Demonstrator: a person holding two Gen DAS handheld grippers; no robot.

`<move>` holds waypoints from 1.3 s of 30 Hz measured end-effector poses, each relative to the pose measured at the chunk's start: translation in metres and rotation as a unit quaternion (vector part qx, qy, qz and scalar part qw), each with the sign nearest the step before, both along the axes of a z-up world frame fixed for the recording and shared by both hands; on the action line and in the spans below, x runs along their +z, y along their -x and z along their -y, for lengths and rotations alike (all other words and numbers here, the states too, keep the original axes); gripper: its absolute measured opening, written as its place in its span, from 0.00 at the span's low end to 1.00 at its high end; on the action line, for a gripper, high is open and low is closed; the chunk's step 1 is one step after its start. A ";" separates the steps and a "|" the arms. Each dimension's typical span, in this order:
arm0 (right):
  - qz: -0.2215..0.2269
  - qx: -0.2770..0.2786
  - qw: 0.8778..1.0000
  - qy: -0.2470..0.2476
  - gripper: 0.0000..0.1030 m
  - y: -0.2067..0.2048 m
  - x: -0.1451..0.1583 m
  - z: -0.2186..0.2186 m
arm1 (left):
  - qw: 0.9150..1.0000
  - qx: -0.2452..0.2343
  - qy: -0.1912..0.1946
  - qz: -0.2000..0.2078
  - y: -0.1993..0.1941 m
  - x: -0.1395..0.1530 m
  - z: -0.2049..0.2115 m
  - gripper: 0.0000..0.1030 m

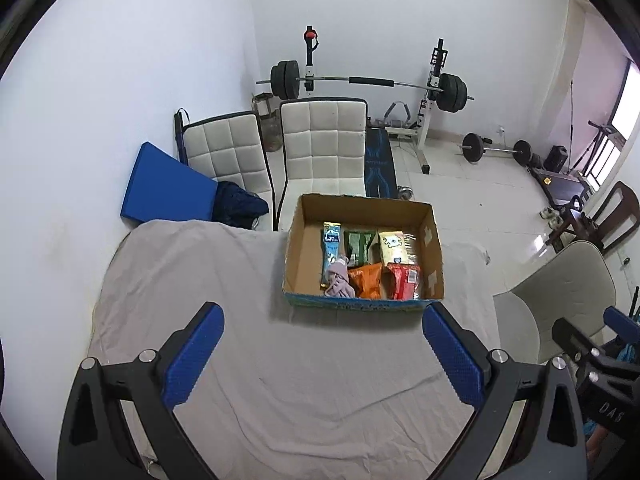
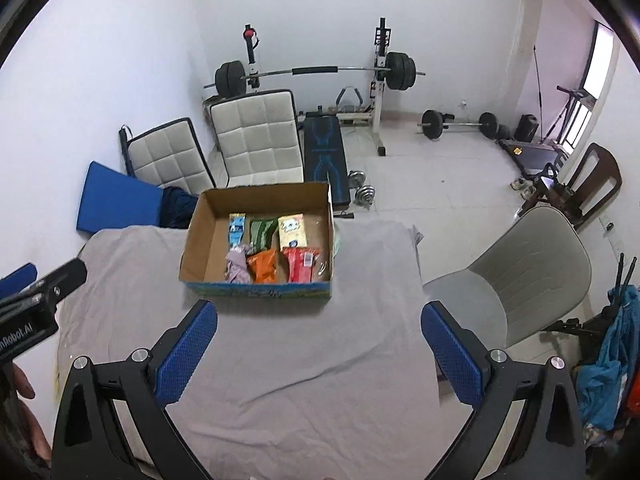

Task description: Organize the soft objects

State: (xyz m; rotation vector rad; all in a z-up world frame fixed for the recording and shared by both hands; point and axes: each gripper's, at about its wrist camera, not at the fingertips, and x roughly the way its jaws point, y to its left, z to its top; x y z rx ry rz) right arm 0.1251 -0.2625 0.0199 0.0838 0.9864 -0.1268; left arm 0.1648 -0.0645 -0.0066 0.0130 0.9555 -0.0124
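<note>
Risk: packets sit packed close in the cardboard box (image 1: 432,256), so a wide jaw reaching for one would likely nudge or snag its neighbour; slick wrappers may slip from the pads.
Cloth hazard: grey table cover (image 1: 280,380) lies wrinkled, and a low pass could drag it and shift the box.
Soft items: lilac cloth bundle (image 1: 339,280) lies in the box near its front wall, touching the blue packet (image 1: 331,246) and the orange packet (image 1: 366,280); green packet (image 1: 356,244), yellow packet (image 1: 394,246) and red packet (image 1: 404,280) fill the rest, leaving the box's left part bare.
Left gripper (image 1: 323,360): spread wide, holding nothing, hovering above the cover short of the box, aimed at its front wall.
Right gripper (image 2: 319,354): also wide and empty, raised over the cover, box ahead and slightly to its left.
Arms: both held back side by side, neither touching anything.
Judgement: little seems left outside the box.
</note>
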 end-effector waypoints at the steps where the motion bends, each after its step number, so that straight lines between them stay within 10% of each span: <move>1: 0.000 -0.001 1.000 0.001 1.00 -0.005 -0.001 0.001 | 1.000 0.000 -0.002 0.001 -0.002 -0.001 0.001 0.99; 39: 0.007 0.008 1.000 0.016 1.00 -0.030 -0.007 -0.006 | 1.000 0.010 -0.020 0.017 -0.005 -0.005 0.002 1.00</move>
